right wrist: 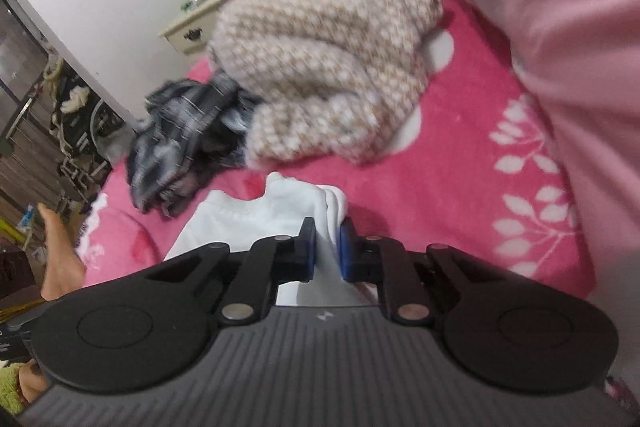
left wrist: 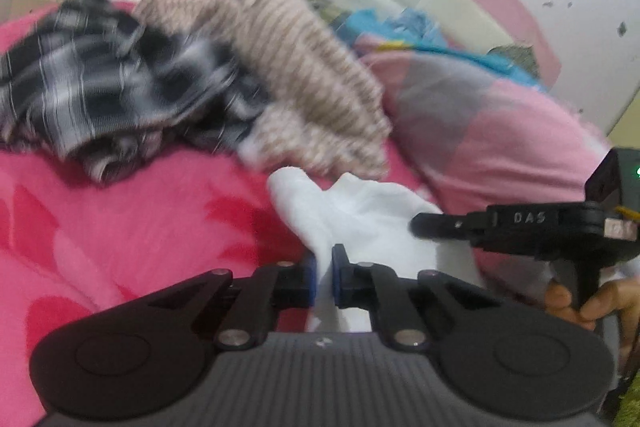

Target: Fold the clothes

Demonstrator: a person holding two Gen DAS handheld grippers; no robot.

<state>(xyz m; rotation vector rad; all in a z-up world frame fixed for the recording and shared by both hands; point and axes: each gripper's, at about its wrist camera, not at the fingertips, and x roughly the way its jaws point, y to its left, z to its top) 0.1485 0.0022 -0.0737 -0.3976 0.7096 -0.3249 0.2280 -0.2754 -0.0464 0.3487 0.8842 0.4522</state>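
Slippage worries us: our left gripper point(left wrist: 324, 277) and right gripper point(right wrist: 327, 253) each pinch only a thin edge of the soft white cotton garment point(left wrist: 360, 215), lying at six o'clock on the fuzzy pink blanket point(left wrist: 140, 219).

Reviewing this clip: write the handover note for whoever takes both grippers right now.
Left gripper: shut on the white garment.
Right gripper: shut on the same white garment, at another edge.
The garment lies bunched on the pink blanket. Behind it: beige knit sweater and dark plaid garment, both heaped.
Done: both grips taken.
Left: spread and fold the white garment, then the other two.
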